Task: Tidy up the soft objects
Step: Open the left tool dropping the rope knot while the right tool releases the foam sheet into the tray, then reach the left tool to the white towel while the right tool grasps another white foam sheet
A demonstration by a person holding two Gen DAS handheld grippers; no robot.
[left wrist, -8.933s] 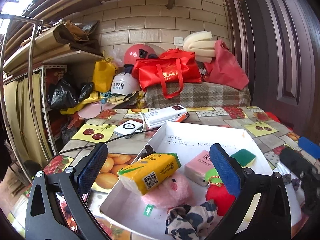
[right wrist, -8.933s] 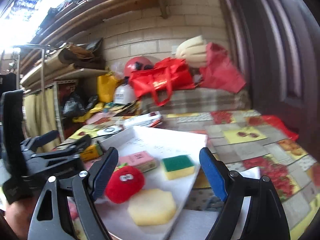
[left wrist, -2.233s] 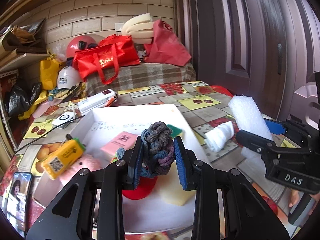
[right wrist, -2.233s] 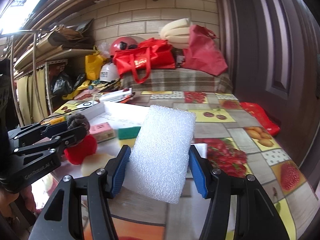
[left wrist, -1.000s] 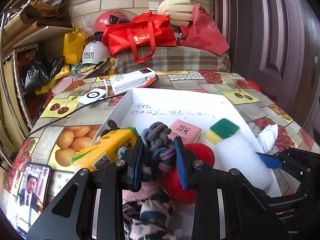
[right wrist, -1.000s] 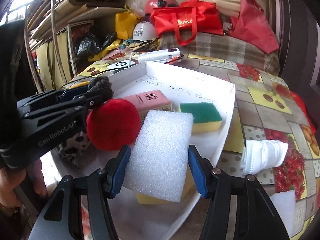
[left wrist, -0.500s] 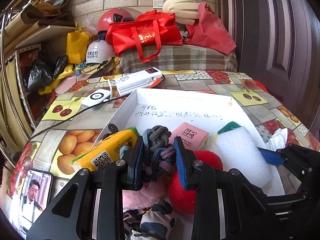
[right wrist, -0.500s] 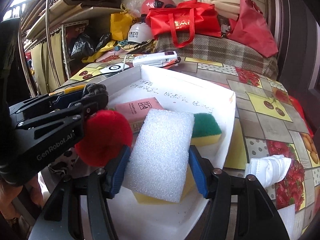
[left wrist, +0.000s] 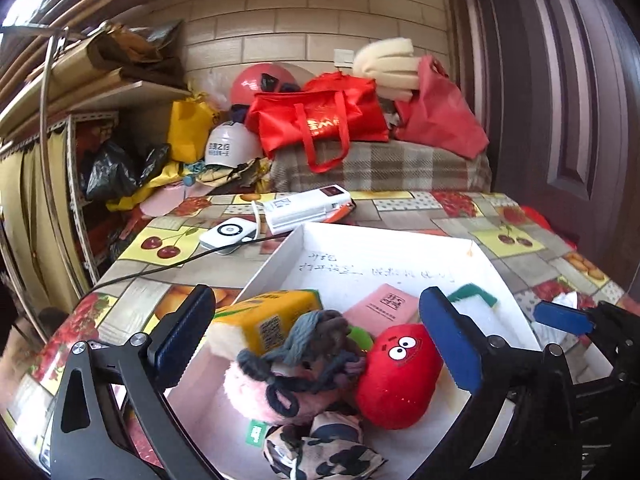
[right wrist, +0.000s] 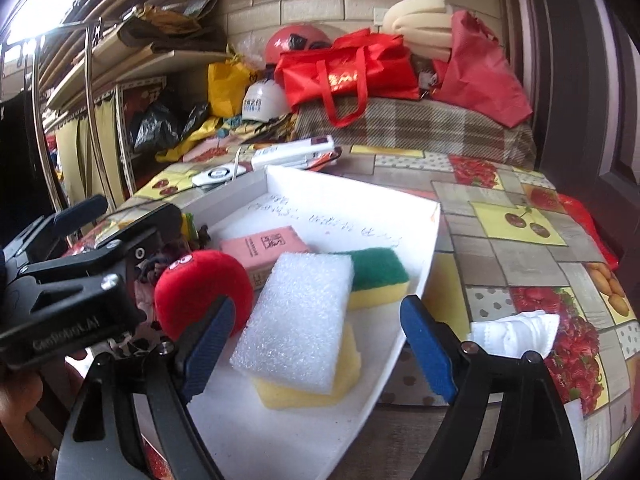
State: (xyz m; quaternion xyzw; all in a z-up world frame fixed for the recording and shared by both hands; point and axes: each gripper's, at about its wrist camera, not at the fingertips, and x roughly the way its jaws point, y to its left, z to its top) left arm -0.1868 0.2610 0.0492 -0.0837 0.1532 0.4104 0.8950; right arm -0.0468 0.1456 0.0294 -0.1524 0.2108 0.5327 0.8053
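A white tray holds the soft things. My left gripper is open over it. The grey-purple knotted rope lies loose on a pink plush, beside a red plush, a yellow tissue pack, a pink packet and a patterned cloth. My right gripper is open. The white foam block lies between its fingers on a yellow sponge, next to a green-yellow sponge and the red plush. The tray rim runs along the right.
A folded white cloth lies on the fruit-print tablecloth right of the tray. A white device with a cable and a white box lie behind the tray. Red bags and helmets sit on a checked bench at the back.
Both grippers have opened. The knotted rope has dropped from the left gripper onto the pink plush, and the foam block has left the right gripper and rests on the yellow sponge.
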